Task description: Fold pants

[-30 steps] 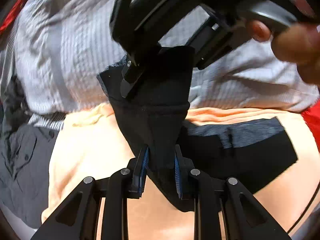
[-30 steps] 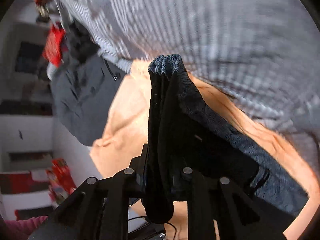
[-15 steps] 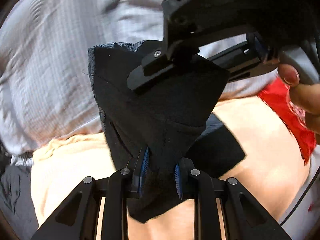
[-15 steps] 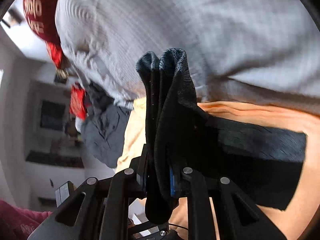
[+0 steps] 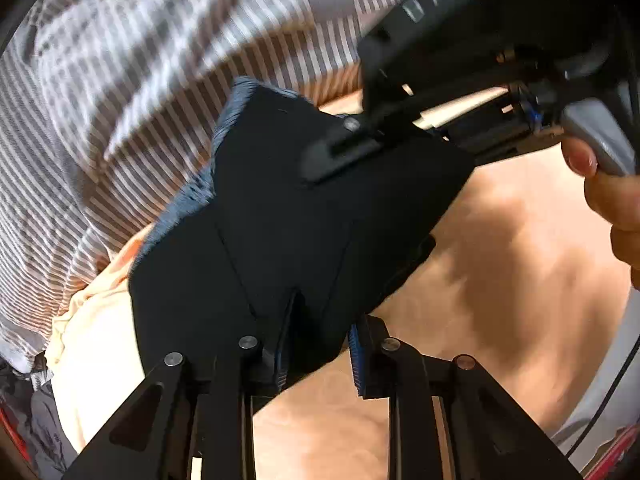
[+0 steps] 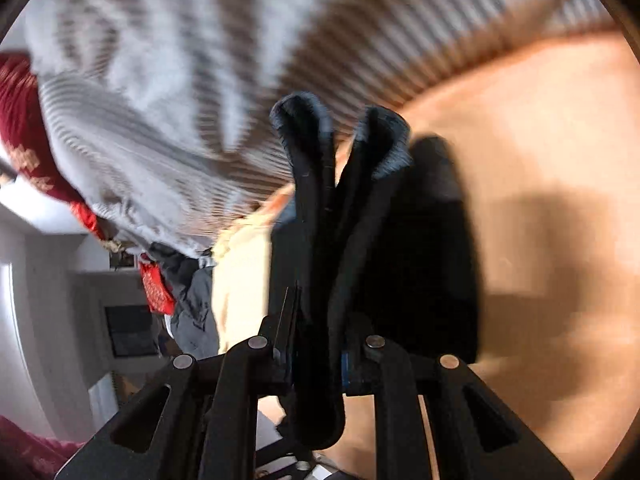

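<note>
Both sides are clamped on the dark pants [image 5: 304, 232] here: the left hand-held gripper [image 5: 316, 344] pinches the near edge, and the right hand-held gripper [image 6: 316, 344] grips a bunched fold of them [image 6: 340, 208]. The pants are lifted above the peach sheet [image 5: 500, 260], with striped bedding [image 5: 140, 80] on the far left.

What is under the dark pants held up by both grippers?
Under the dark folded pants lies a peach-orange sheet, with a grey striped blanket behind. The sheet directly beneath the fabric is hidden.
</note>
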Motion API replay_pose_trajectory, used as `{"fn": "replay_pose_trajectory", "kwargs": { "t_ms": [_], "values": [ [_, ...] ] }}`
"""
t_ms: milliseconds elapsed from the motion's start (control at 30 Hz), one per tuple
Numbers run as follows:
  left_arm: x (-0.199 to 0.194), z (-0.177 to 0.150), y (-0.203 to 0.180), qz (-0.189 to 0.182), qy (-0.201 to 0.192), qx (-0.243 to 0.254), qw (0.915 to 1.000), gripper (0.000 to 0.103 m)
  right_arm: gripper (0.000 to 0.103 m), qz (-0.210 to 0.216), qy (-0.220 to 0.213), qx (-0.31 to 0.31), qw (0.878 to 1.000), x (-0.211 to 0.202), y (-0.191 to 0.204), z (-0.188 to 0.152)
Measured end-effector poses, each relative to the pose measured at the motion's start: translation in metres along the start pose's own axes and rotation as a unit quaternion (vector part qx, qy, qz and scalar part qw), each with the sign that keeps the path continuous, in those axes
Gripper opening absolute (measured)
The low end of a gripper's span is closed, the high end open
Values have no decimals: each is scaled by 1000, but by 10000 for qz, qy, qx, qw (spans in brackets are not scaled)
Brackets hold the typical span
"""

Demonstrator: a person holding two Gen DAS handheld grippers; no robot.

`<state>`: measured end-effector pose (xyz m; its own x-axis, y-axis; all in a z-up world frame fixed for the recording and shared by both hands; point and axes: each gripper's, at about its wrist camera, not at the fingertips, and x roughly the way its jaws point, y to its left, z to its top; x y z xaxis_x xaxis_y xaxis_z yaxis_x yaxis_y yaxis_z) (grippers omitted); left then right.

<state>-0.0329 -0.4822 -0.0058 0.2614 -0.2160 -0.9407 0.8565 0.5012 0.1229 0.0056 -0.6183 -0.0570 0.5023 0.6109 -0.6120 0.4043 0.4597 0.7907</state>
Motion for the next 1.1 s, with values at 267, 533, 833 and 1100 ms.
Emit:
{"fn": "replay_pose_trajectory", "kwargs": {
  "t_ms": [267, 533, 833, 1100],
  "values": [
    [-6, -12, 5, -77, 222, -209, 9995, 55, 33, -395, -56, 208, 9990, 0, -34, -6],
    [-32, -12, 82, 284, -117, -1482, 9885, 66, 46, -1515, -674, -876, 9823, -30, 31, 20],
    [15, -20, 166, 85, 245, -3006, 9534, 69, 24, -2072, -488, -1443, 9664, 34, 69, 85],
    [41, -45, 159, -311, 610, -3000, 9515, 69, 9, -2598, -295, -1214, 9576, 18, 30, 73]
  ]
}}
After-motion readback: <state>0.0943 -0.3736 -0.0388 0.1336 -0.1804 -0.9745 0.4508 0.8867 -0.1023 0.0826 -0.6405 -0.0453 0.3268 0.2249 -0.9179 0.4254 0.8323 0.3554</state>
